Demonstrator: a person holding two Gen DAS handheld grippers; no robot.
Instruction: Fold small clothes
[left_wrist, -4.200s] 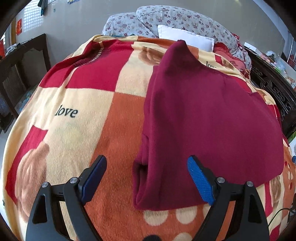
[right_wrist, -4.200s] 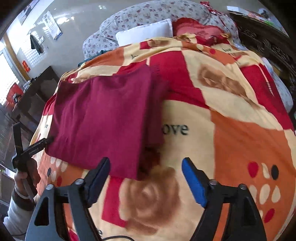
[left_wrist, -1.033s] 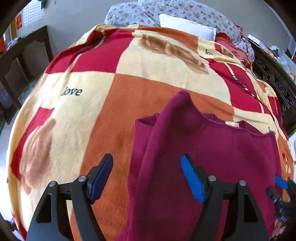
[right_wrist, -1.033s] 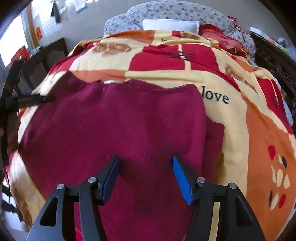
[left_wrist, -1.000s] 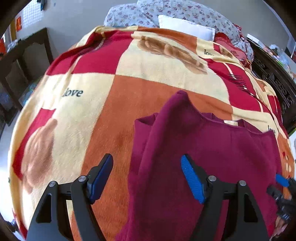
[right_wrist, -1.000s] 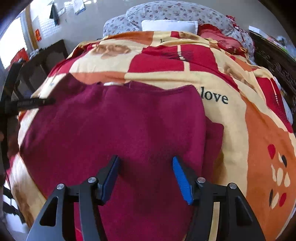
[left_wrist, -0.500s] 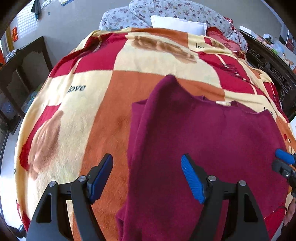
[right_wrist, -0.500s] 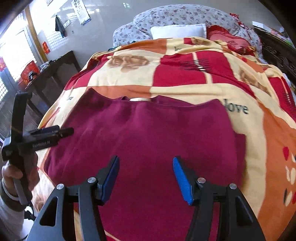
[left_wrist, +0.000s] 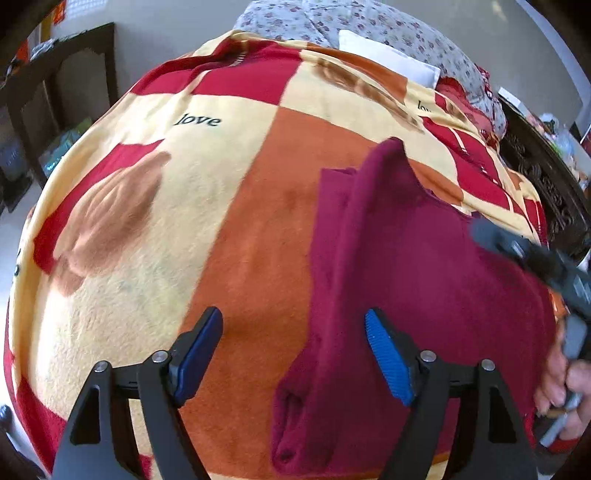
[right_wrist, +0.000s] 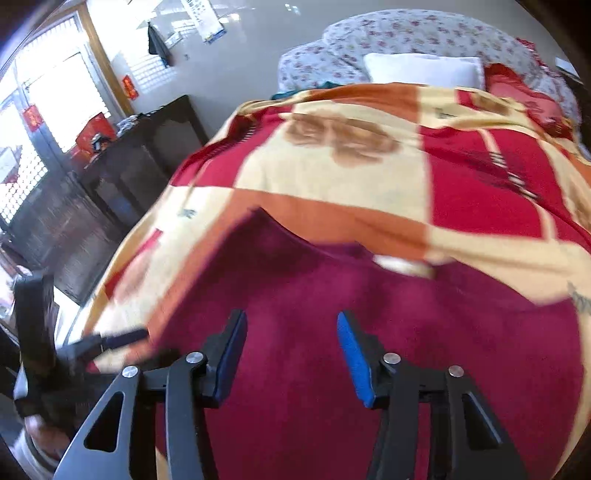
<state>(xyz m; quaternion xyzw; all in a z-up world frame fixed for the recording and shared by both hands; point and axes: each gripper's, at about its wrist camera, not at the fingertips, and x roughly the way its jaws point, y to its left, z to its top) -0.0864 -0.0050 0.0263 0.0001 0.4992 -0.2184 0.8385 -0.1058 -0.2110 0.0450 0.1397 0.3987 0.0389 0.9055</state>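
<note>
A dark red sweater (left_wrist: 424, 280) lying folded on a blanket (left_wrist: 240, 229) of red, orange and cream squares, spread over a bed, with the word "love" printed on one cream square. Left edge of the sweater doubled over into a thick fold, one corner pointing up toward the pillows. Left gripper (left_wrist: 293, 354) above the left border of the sweater: jaws wide and opening more, the left blue pad over the bare orange square, the right blue pad over the red cloth, the folded edge in the gap below, nothing pinched. Right gripper (right_wrist: 291, 356) over the middle of the sweater, jaws about half apart and closing, only the flat cloth seen between the pads, no grip on it visible. In the right wrist view, a small white label (right_wrist: 402, 266) at the far edge of the sweater, at the neck. In the left wrist view, a hand (left_wrist: 565, 384) at the right border, around the handle of the other tool, blurred. At the head of the bed, a white pillow (right_wrist: 424, 70) and flowered bedding (right_wrist: 424, 33). Beside the bed, a dark wooden cabinet (right_wrist: 140, 173).
</note>
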